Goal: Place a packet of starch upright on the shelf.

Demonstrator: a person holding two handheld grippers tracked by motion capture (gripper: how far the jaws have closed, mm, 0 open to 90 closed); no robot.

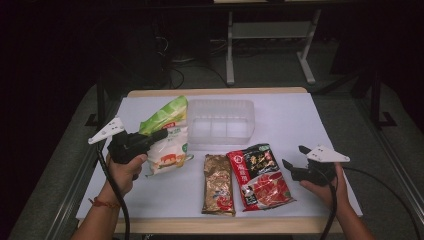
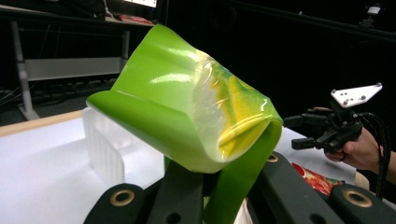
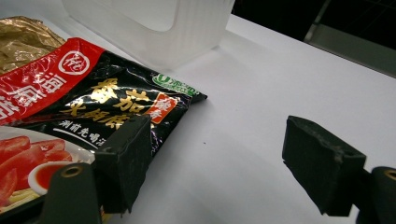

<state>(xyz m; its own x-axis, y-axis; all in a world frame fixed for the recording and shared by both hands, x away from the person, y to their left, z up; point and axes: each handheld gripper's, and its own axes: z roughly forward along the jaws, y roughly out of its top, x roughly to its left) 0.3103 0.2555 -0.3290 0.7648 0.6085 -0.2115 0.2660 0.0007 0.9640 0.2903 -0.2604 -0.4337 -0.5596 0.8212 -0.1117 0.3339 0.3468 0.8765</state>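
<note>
I hold the left gripper (image 1: 159, 135) clamped on the green-and-white snack bag (image 1: 167, 135), just left of the clear tray (image 1: 220, 124) | bag's long axis runs from near edge toward tray, green end raised | its print too small to read | right gripper (image 1: 295, 159) open, empty, right of red-and-black pouch (image 1: 258, 176) bearing Chinese characters

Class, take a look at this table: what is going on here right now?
A person works at a table with a claw in each hand. The left claw is shut on a green and white snack bag, holding it beside a clear plastic bin. The right claw is open, next to a red and black packet lying flat. A gold packet lies alongside that one.
</note>
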